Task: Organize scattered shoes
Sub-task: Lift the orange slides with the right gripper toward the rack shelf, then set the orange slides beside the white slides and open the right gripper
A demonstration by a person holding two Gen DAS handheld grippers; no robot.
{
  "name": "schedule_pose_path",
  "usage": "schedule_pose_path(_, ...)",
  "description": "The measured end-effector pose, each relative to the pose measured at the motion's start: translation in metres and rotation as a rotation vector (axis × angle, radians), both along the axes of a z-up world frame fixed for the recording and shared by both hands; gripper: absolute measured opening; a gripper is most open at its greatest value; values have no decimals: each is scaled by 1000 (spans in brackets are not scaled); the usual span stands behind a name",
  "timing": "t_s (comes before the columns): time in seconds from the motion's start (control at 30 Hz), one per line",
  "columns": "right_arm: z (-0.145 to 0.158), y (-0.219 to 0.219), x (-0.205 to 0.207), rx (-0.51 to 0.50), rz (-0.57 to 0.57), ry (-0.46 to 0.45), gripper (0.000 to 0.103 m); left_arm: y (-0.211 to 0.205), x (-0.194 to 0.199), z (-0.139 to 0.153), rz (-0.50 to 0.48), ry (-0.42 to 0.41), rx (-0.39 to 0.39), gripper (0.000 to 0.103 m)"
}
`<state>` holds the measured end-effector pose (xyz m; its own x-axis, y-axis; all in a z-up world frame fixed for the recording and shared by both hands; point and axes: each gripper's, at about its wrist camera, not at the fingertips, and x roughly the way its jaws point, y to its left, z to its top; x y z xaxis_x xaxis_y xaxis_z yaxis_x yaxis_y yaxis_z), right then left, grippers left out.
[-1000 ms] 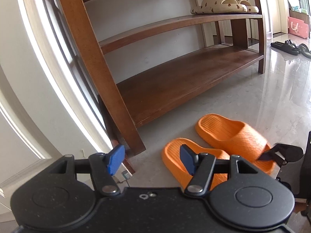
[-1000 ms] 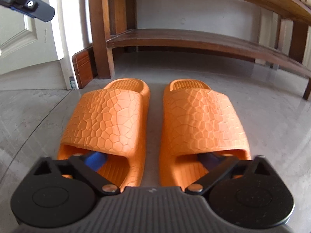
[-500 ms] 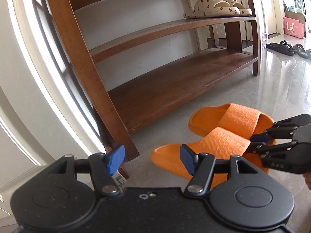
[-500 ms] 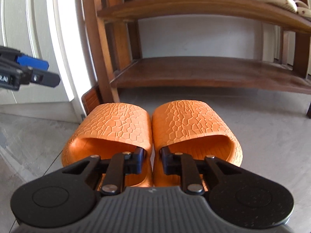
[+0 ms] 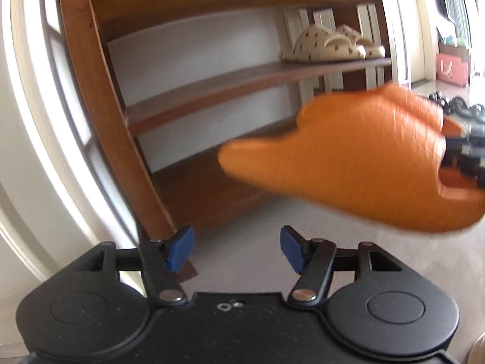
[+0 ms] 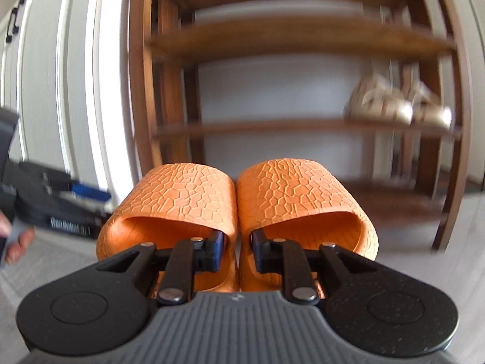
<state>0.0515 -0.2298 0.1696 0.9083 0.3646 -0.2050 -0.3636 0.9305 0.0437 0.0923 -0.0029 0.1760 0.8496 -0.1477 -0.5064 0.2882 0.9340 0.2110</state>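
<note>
Orange pebbled-rubber slippers (image 6: 236,209) pinched by right gripper (image 6: 237,250) fingers, left gripper (image 5: 235,250) fingers spread.

The rack (image 6: 291,127) stands ahead with open shelves. Its middle shelf (image 5: 242,85) is bare on the left and centre, and only the beige slippers (image 5: 330,45) fill its far right end. The bottom shelf (image 5: 206,188) shows bare wood, with room to pass beneath the board above. The thick left post (image 5: 100,106) closes off that side, with white wall panelling just left of it. The orange slippers (image 6: 236,209), held off the floor in the right tool (image 6: 238,250), hang in front of the lower shelves. The left tool (image 5: 235,250) has free floor (image 5: 242,261) in front of it.
</note>
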Motion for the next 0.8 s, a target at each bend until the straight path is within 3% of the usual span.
schedule_pose_path(0.13, 39, -13, 2, 23, -16, -106, 24, -9, 3, 5, -16, -16, -19, 63)
schedule_pose_path(0.3, 68, -16, 56, 70, -16, -135, 24, -13, 1, 7, -22, -19, -6, 63)
schedule_pose_path(0.43, 72, -11, 135, 111, -66, -34, 26, -7, -2, 9, 5, -25, 5, 63)
schedule_pose_path(0.53, 64, -4, 189, 147, -115, 53, 33, 0, -5, 14, 40, -32, 3, 63)
schedule_pose_path(0.7, 68, 22, 241, 111, -177, 102, 33, 8, -3, 18, 85, -33, -11, 63)
schedule_pose_path(0.8, 68, 44, 267, 86, -193, 142, 41, 9, 0, 20, 99, -26, -24, 63)
